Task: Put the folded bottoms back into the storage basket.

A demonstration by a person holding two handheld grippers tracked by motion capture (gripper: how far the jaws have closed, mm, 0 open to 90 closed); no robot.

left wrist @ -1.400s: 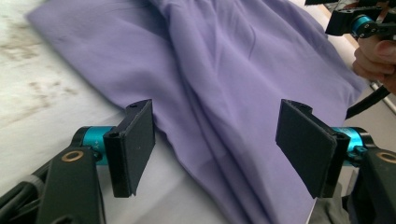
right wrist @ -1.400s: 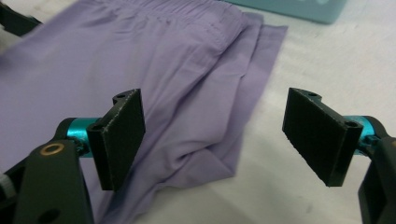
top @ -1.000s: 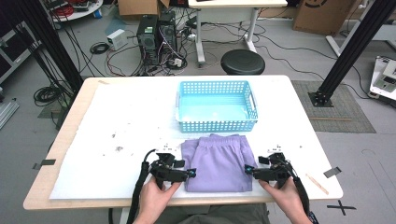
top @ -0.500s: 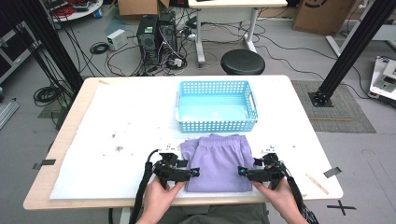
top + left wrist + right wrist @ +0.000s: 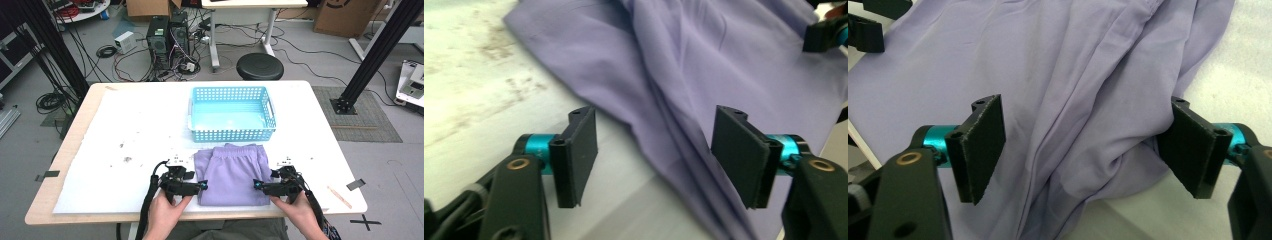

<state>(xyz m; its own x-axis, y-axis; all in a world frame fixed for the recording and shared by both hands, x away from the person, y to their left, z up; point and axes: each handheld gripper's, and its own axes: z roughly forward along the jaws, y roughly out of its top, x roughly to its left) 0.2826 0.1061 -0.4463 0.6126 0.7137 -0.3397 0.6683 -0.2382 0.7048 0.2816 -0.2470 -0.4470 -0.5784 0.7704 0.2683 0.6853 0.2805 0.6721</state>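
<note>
Overhead, high view: folded lilac shorts [image 5: 231,172] lie at the table's [image 5: 100,150] near edge, just before the blue basket [image 5: 231,114]; left gripper [image 5: 202,185] and right gripper [image 5: 256,185] flank them.
Left gripper view: jaws wide over the cloth's edge; nothing pinched.
Right gripper view: jaws wide astride a bunched fold [image 5: 1088,165]; nothing pinched.
Handling, judged: light, limp, likely slippery; pinch layered side edges.
</note>
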